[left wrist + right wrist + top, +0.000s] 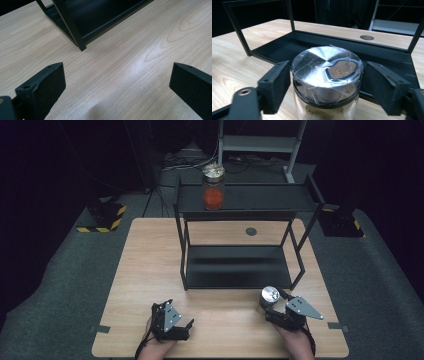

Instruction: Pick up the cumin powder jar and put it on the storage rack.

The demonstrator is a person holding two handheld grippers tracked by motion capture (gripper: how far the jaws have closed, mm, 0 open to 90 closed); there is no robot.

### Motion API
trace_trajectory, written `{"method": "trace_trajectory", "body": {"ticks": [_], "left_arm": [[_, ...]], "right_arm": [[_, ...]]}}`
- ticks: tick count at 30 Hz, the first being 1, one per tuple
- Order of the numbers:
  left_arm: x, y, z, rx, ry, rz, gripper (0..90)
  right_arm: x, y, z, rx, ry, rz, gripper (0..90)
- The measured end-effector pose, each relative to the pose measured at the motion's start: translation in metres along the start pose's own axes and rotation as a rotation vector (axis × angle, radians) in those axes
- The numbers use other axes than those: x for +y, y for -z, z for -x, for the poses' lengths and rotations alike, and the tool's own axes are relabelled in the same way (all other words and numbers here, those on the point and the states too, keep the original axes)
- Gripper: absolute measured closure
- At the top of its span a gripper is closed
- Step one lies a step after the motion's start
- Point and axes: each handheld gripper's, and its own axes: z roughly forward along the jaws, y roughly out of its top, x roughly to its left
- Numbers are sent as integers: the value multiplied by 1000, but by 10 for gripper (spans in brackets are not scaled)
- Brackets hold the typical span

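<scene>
The jar [327,82] stands on the bench [125,285] just before the rack [240,245], our right claw [277,307] straddling its lid (pads apparently not yet pressing), presumably for shelving; our left claw [175,325] rests open, empty.

The left gripper [117,82] looks down over a pale wooden table [140,57] with clear grain lines running across it. Its two black jaws rise from the bottom corners and stand wide apart, with nothing but bare tabletop between them. The jaw at the left of the view shows a flat inner pad and a small screw hole on its upper face. The jaw at the right is cut off by the picture's edge. Farther ahead, at the top, stands a black metal rack [82,22]. One of its upright legs comes down onto the table, and its dark bottom shelf lies low behind the frame bar. A soft sheen of light lies on the wood between the jaws.
</scene>
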Motion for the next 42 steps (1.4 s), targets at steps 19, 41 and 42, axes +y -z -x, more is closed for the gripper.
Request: {"method": "trace_trajectory", "body": {"ticks": [19,41,42], "left_arm": [[-1,1,0,0,4,7,8],[0,-1,0,-4,-7,1,8],[0,0,0,-2,-5,3,8]], "right_arm": [[-9,-2,-3,-4,37,45,340],[22,6,-1,-16,10,76,341],[24,6,-1,-19,10,81,341]]}}
